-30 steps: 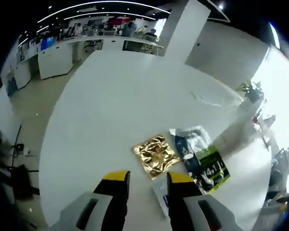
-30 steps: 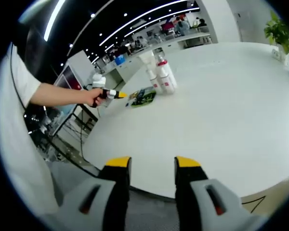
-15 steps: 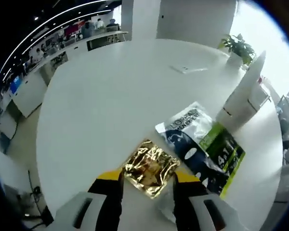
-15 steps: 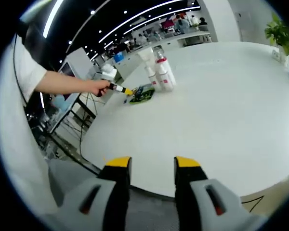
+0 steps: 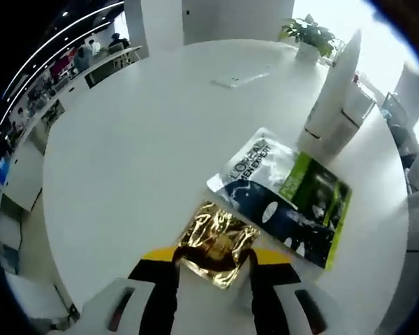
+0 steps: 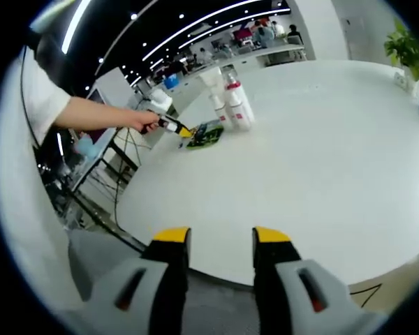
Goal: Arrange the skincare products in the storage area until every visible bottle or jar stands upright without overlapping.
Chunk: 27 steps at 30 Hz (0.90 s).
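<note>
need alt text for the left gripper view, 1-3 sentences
The left gripper reaches over a round white table, its yellow-tipped fingers open on either side of a crinkled gold foil sachet. Beyond the sachet lies a flat dark blue and green sachet, and past that stands an upright white tube.

Open-plan office, large round white table (image 5: 146, 139), rows of desks (image 6: 265, 52), ceiling strip lights (image 6: 195, 31), potted plant (image 5: 309, 31)

**White round table and what lies on it**

The table (image 5: 126, 153) carries a gold foil sachet (image 5: 216, 242) at lower centre, a dark-and-green sachet (image 5: 283, 199) touching its upper right, a white tube (image 5: 335, 94) upright beyond, and a flat white item (image 5: 239, 77) near the top.
</note>
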{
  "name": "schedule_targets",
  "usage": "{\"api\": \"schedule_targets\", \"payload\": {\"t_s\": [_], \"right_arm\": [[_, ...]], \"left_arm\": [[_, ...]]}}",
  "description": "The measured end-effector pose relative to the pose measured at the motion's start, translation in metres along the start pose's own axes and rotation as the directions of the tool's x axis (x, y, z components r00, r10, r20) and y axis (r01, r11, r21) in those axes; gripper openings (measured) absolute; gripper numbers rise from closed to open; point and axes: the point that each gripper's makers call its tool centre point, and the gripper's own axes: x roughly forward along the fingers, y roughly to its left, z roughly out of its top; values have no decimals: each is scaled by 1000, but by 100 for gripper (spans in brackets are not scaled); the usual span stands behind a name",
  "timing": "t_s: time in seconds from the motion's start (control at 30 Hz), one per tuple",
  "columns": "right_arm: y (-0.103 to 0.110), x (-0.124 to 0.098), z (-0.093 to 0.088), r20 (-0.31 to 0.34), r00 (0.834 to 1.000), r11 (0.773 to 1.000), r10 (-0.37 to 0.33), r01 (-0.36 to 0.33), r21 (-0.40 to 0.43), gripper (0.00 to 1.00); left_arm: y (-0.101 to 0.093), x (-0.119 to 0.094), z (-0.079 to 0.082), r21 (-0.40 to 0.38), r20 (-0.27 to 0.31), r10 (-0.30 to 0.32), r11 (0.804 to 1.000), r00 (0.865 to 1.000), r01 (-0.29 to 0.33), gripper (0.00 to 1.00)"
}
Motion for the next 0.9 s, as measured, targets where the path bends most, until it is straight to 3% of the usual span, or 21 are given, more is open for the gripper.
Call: {"api": "schedule_targets", "payload": {"t_s": [0.07,0.2,0.33,0.47,0.53,0.63,0.7,0.9], "right_arm": [[0,0,0,0,1000,1000,0,0,0,36],[-2,-1,3,16,1000,1000,-6,6,16,36],[-1,-1,3,17,1000,1000,-3,3,11,36],[-2,-2,4,24,1000,1000,-7,7,9,36],[-2,-2,4,29,1000,1000,-5,4,12,36],[-1,-2,4,30,1000,1000,-2,2,8,36],[-1,-2,4,31,1000,1000,-2,2,7,36],[-2,-3,5,38,999,1000,-2,1,8,36]], "left_arm": [[0,-3,2,11,9,1,1000,1000,-1,43],[2,-10,13,-42,70,8,999,998,-5,50],[5,-16,8,-39,68,36,999,997,-34,53],[-8,-19,-8,-79,80,44,996,996,-38,61],[-11,-15,-25,-65,35,49,997,998,-47,62],[-13,-11,-42,-71,13,56,996,998,-55,62],[-9,-12,-40,-138,47,65,989,997,-58,62],[-3,-13,-41,-62,19,78,995,997,-76,62]]}}
